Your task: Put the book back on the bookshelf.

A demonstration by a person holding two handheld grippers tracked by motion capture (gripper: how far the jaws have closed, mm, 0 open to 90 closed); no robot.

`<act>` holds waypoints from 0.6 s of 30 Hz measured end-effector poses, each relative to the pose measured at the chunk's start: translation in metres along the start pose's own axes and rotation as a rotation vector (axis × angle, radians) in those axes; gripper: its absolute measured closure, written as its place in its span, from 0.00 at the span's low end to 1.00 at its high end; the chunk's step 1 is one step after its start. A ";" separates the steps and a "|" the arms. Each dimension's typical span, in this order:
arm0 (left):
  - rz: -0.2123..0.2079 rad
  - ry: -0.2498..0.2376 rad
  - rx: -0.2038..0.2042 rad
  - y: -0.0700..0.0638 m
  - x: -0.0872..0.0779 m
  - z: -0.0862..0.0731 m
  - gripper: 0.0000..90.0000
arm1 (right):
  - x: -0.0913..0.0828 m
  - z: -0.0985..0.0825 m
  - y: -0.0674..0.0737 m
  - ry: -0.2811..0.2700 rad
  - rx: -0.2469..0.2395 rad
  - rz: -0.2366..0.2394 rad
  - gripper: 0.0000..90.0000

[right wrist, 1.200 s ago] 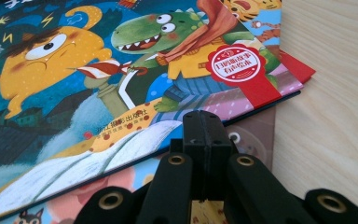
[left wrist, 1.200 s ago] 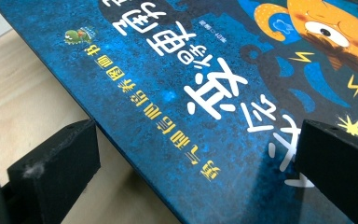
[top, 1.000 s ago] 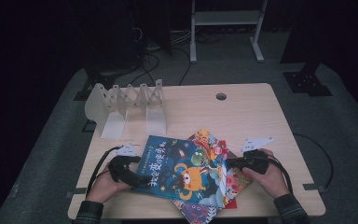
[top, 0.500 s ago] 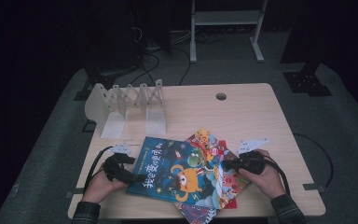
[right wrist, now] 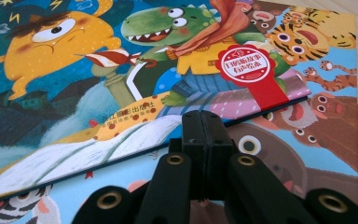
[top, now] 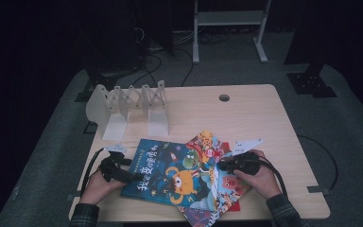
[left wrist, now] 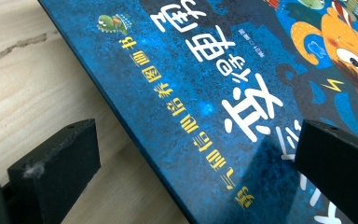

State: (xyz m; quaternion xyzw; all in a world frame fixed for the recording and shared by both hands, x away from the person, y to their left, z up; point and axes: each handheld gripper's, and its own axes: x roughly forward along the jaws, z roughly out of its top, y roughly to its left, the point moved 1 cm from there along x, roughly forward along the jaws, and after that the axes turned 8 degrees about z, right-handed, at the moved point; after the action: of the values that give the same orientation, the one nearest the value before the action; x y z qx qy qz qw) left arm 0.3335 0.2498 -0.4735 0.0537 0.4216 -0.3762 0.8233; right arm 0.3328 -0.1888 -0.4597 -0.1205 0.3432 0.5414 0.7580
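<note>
While wooden table (top: 246,113) carried white folding book rack (top: 127,106) at far left, blue picture book (top: 170,172) lay atop fanned stack of picture books (top: 217,189) at near edge. Left gripper (top: 123,174) stood at book's left edge, jaws wide apart, one over bare wood, one over cover (left wrist: 205,93), gripping nothing. Right gripper (top: 227,165) rested at book's right edge, jaws pressed together, nothing visibly held. Judgement: best next move, slide lower jaw under spine edge, clamp squarely, lift level so lower books stay put.
</note>
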 end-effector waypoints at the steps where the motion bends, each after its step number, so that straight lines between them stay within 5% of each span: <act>1: -0.002 -0.001 -0.003 0.001 0.000 -0.001 0.00 | 0.000 0.000 0.001 0.003 -0.003 0.001 0.97; 7: -0.007 -0.004 -0.018 0.004 -0.001 -0.002 0.00 | -0.002 -0.002 0.019 0.038 -0.044 0.032 0.99; 18: -0.030 -0.008 -0.037 0.008 0.002 -0.002 0.00 | -0.002 -0.005 0.028 0.032 -0.053 0.055 1.00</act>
State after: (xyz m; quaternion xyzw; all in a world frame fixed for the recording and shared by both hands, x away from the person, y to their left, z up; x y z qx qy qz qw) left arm 0.3383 0.2556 -0.4780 0.0308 0.4260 -0.3808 0.8201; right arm 0.3052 -0.1823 -0.4574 -0.1399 0.3441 0.5688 0.7338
